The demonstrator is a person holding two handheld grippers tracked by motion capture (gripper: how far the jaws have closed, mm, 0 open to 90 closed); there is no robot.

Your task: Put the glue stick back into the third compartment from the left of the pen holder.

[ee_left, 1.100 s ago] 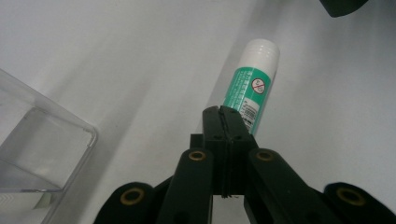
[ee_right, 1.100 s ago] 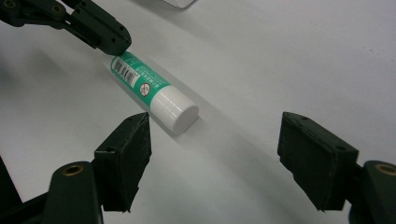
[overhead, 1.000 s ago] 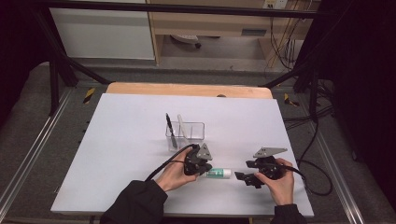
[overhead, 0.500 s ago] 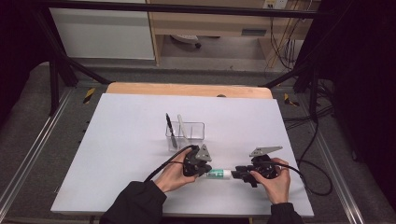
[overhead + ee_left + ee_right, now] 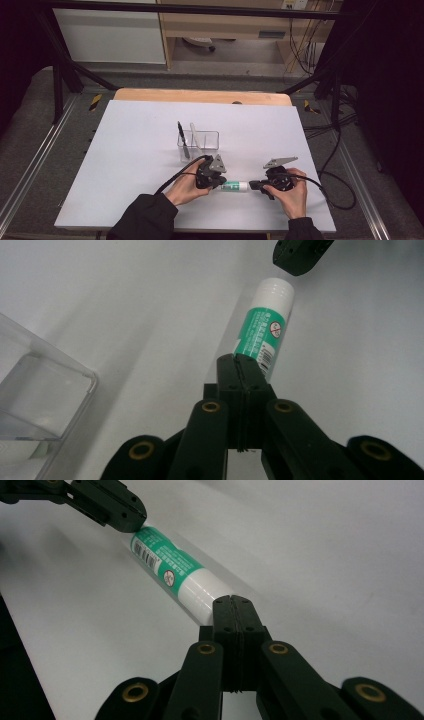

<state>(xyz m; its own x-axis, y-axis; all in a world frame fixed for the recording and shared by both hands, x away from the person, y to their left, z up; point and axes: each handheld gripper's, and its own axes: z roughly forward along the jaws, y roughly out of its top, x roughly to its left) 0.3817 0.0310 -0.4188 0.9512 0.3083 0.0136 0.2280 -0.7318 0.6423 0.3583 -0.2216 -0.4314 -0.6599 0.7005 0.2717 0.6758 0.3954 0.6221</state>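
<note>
A green-and-white glue stick (image 5: 235, 186) lies flat on the white table near the front edge. My left gripper (image 5: 218, 186) is shut, its tips against the stick's green end (image 5: 262, 327). My right gripper (image 5: 251, 185) is also shut, its tips against the white end (image 5: 200, 597). In the left gripper view, my jaws (image 5: 242, 362) are pressed together with nothing between them. The right gripper view shows its jaws (image 5: 232, 605) likewise together, with the left gripper's tip (image 5: 125, 515) at the stick's far end. Neither gripper clasps the stick.
A clear plastic container (image 5: 210, 136) stands just behind the left gripper, holding a black pen (image 5: 182, 140) and a pale stick. Its corner appears in the left gripper view (image 5: 40, 405). The table's wooden back edge (image 5: 200, 95) lies farther off. Cables trail from both grippers.
My right gripper has slid left across the table until its shut tips met the glue stick's white end. The left gripper and the stick have barely moved.
</note>
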